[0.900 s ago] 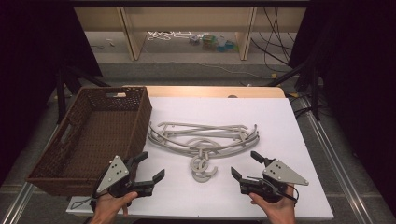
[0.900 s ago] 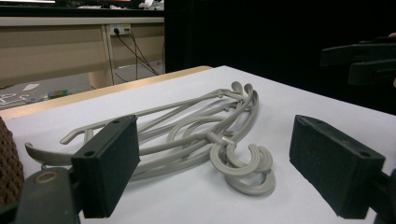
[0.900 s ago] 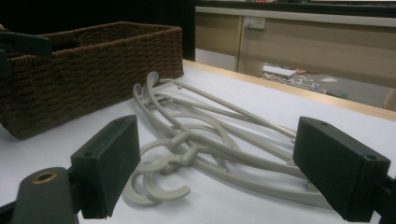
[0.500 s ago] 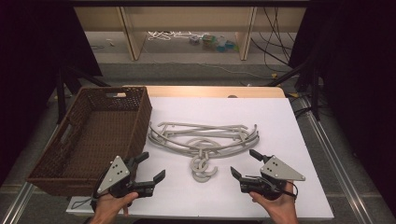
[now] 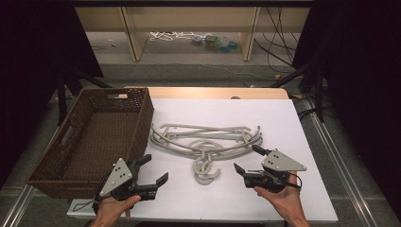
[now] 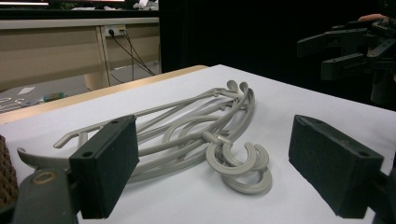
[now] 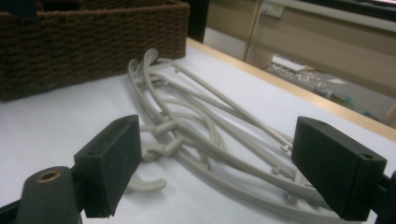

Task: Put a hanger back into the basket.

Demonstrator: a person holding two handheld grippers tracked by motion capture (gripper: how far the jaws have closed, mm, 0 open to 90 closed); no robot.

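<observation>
Here, roughly three grey hangers (image 5: 208,139) lie stacked, long axis three-to-nine o'clock, hooks toward six; left gripper (image 5: 153,170) and right gripper (image 5: 246,159) gape empty.

Two hands reach in from the near edge of the high view, each holding a two-jaw gripper low and roughly level. The left gripper (image 5: 152,172) sits at the lower left, its black jaws spread wide with nothing between them, pointing up and to the right. The right gripper (image 5: 246,161) sits at the lower right, jaws equally wide and bare, pointing up and left toward its partner.
</observation>
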